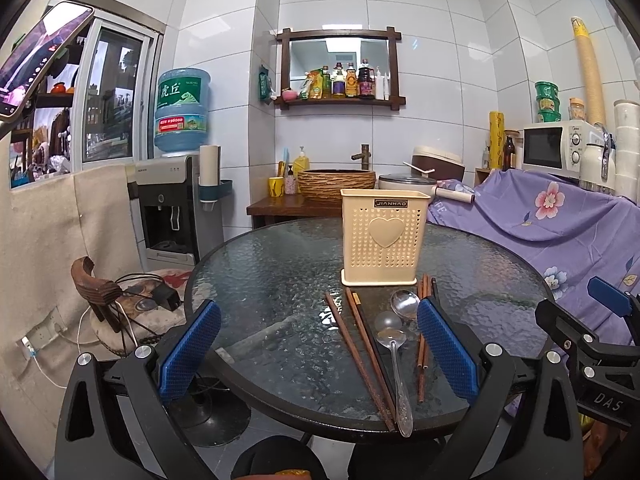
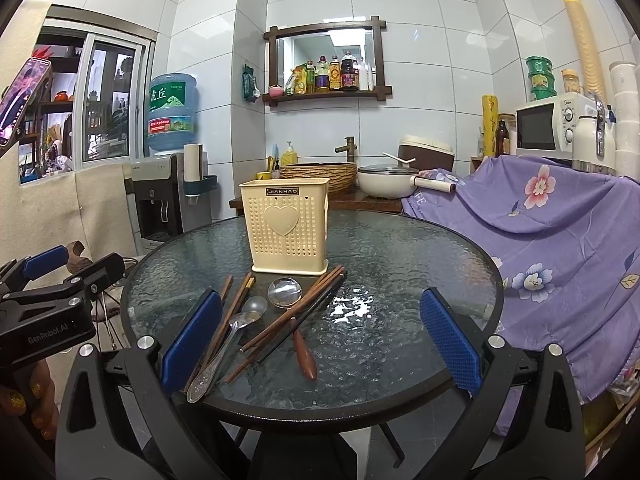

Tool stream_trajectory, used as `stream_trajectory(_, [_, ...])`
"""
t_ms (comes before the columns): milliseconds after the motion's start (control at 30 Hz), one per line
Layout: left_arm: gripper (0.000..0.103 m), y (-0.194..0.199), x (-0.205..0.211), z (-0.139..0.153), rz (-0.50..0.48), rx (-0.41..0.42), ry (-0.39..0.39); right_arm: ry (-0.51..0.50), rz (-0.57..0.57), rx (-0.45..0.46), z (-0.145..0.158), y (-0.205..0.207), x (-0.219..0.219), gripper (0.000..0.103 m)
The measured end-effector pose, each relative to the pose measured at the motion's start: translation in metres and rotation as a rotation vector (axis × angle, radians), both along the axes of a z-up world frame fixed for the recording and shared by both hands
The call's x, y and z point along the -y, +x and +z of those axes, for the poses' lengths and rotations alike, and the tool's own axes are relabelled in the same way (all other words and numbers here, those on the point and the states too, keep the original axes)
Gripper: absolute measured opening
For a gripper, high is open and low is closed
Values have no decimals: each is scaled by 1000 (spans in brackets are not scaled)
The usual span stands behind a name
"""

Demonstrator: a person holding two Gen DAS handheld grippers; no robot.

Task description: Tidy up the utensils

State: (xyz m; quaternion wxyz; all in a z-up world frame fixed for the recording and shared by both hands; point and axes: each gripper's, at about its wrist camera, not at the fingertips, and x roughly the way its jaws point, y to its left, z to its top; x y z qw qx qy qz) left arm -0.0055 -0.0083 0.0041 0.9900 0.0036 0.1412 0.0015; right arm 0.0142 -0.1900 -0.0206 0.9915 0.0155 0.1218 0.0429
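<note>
A cream perforated utensil holder point(image 1: 383, 236) point(image 2: 286, 224) with a heart stands upright on the round glass table point(image 1: 272, 264) point(image 2: 400, 264). In front of it lie several brown chopsticks point(image 1: 362, 354) point(image 2: 298, 314), a metal spoon point(image 1: 398, 376) point(image 2: 222, 350) and a wooden-handled ladle point(image 1: 405, 304) point(image 2: 285, 291). My left gripper point(image 1: 318, 346) is open and empty near the table's front edge, left of the utensils. My right gripper point(image 2: 320, 344) is open and empty, hovering over the utensils' near ends. Each gripper shows at the other view's edge.
A purple floral cloth point(image 1: 560, 216) point(image 2: 560, 232) covers furniture to the right, with a microwave point(image 2: 548, 128) above. A water dispenser point(image 1: 172, 204) stands back left, a basin and pot point(image 2: 384, 184) behind the table. A stool with cables point(image 1: 132, 304) sits left.
</note>
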Motion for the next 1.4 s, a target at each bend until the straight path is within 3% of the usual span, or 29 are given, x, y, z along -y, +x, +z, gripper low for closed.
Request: stream_trajectory(1400, [97,1,1,2,5,3,7,0,1,-3,1,0,1,97])
